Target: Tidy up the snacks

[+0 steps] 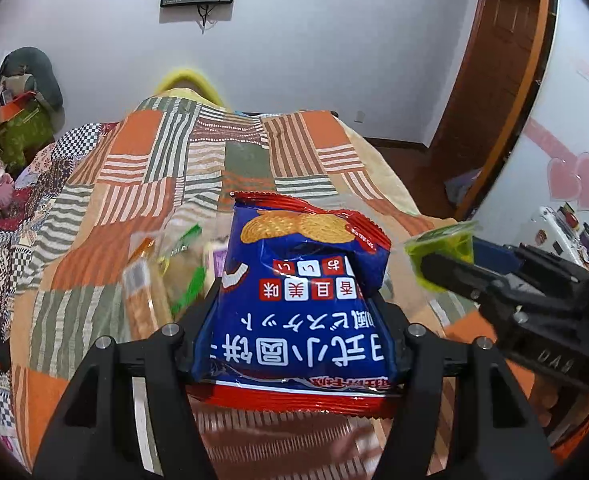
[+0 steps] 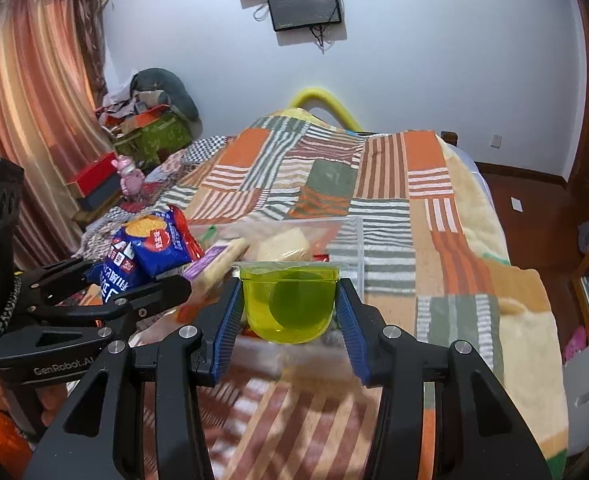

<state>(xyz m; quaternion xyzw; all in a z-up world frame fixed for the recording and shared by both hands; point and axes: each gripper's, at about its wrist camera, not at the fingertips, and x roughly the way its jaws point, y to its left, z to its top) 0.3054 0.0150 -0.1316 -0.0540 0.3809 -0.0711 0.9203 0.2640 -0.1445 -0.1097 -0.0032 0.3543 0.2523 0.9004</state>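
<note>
My left gripper [image 1: 294,308] is shut on a blue and red biscuit packet [image 1: 302,300], held above the bed; the packet also shows in the right wrist view [image 2: 146,252]. My right gripper [image 2: 290,300] is shut on a green jelly cup [image 2: 288,302], held by its sides between the blue pads [image 2: 228,320]. The cup shows at the right of the left wrist view [image 1: 442,250], beside the packet. Below and ahead lie more snacks in a clear container [image 2: 334,236]: pale wafer packs [image 2: 282,246], a purple pack [image 2: 208,260] and green-edged wrappers [image 1: 182,248].
A patchwork blanket [image 2: 374,184] covers the bed. A pink toy [image 2: 128,178], red boxes [image 2: 94,182] and clutter stand at the left by the curtain [image 2: 26,100]. A wooden door [image 1: 494,60] and floor [image 2: 534,196] lie at the right. A screen [image 2: 304,4] hangs on the wall.
</note>
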